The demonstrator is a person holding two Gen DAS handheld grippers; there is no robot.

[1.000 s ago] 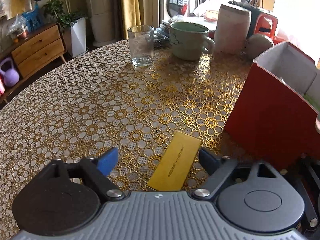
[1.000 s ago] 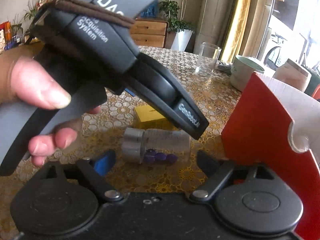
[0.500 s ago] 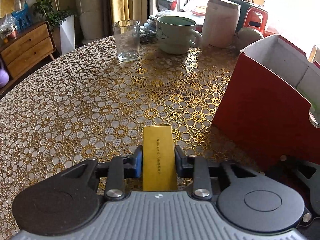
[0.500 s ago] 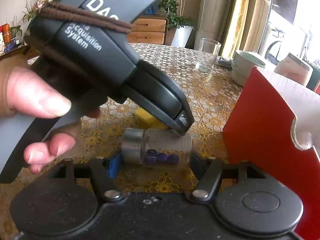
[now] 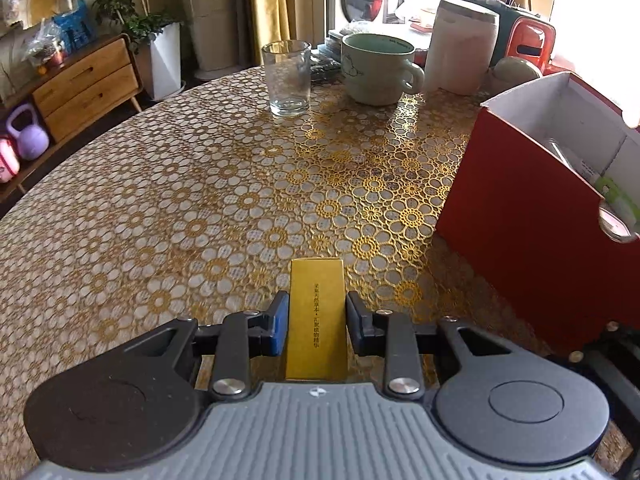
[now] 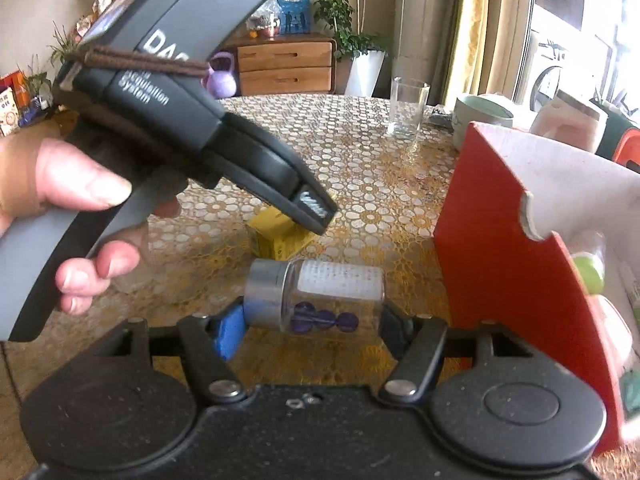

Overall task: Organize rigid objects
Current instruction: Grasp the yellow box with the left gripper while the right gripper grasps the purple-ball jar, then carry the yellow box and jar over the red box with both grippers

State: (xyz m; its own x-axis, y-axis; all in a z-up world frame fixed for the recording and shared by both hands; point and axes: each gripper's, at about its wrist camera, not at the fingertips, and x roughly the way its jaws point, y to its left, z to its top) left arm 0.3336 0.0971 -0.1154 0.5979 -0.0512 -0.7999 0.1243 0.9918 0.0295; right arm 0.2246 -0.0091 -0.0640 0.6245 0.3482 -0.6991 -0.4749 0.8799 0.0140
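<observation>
Now, left gripper [image 5: 316, 322]: pinching the yellow box [image 5: 316, 320] by its long sides at lower centre, likely for carrying to the red carton [image 5: 516, 216] at right.
Right gripper [image 6: 312, 320]: clamped end to end on the glass vial [image 6: 316, 296] with purple beads, lower centre.
Red carton: open-topped, probably the drop spot; contents only partly visible.
Person's hand [image 6: 68, 216]: left edge, gripping the other tool's handle.
</observation>
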